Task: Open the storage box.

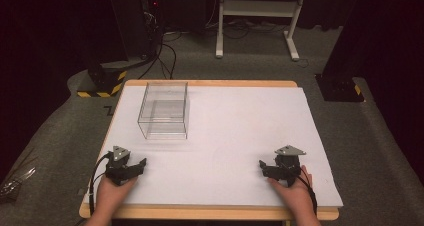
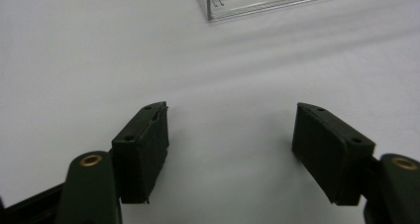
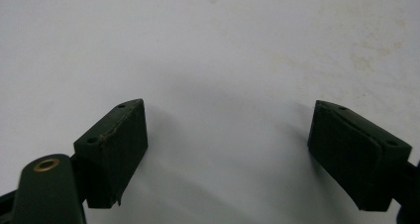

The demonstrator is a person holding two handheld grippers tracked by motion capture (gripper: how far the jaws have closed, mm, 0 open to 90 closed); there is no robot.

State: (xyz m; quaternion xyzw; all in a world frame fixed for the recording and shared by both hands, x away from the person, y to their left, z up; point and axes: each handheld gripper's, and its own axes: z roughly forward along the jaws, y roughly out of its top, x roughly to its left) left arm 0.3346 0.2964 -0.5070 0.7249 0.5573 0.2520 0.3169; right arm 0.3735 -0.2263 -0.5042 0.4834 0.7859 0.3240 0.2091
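Both tongs sit low at the near edge of the tabletop [image 1: 240,116], one in each hand, nothing held.

Left tongs [image 1: 131,167]: jaws spread wide, bare white surface between them in the left gripper view [image 2: 230,154]. Right tongs [image 1: 272,170]: same, jaws wide apart, only white surface between them in the right gripper view [image 3: 228,157].

Only thing on the white sheet is the clear box [image 1: 164,110], an empty transparent case, open at the top as far as can be told. It stands on the left half of the tabletop, toward the far side, well apart from both tongs.

Key relation: the box lies straight ahead of the left tongs and slightly to their right. Its near bottom corner shows at the top of the left gripper view [image 2: 277,1], right of centre, so the left tongs already point roughly at it. From the right tongs the box is far off, forward and across to the left.

Left hand [image 1: 112,196] is clearly the nearer one; right hand [image 1: 295,196] would have to cross most of the table width.

Box footprint looks close to square, slightly longer front to back; hard to call a long axis. Walls are upright, near wall faces the person.

Judgement: likely next move is left tongs forward to the near wall or a side wall; the current jaw spread looks narrower than the box, so they would pinch a wall edge rather than span it.
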